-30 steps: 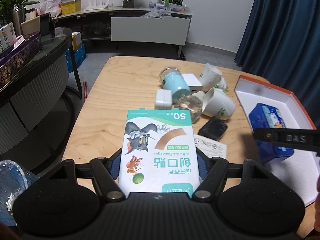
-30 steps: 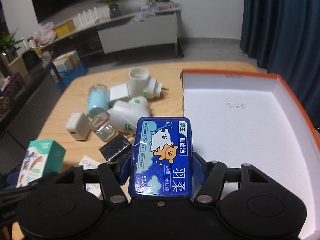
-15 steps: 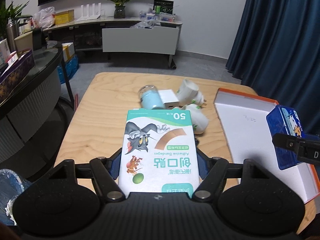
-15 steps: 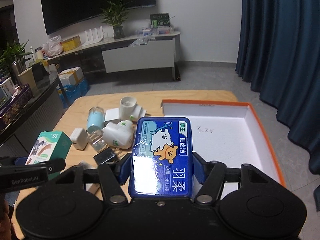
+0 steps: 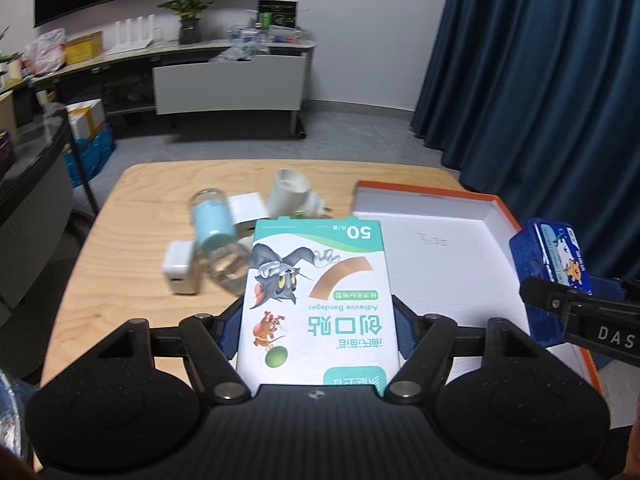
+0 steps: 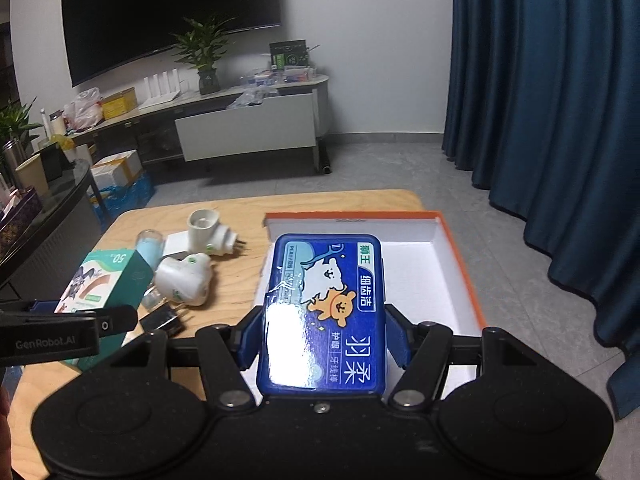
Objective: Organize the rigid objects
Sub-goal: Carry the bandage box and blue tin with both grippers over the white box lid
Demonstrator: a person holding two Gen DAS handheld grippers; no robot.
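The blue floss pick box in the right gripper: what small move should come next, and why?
Probably lower the blue floss pick box into the white tray with the orange rim. The right gripper is shut on the box and holds it above the tray's near left part, and the tray floor there looks bare. The left gripper, shut on the bandage box, could follow.

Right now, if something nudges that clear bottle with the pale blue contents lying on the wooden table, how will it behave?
The clear bottle with pale blue contents lies on its side, so it would probably roll. It looks smooth, likely slippery to pinch. If glass, it may crack falling off the wooden table.
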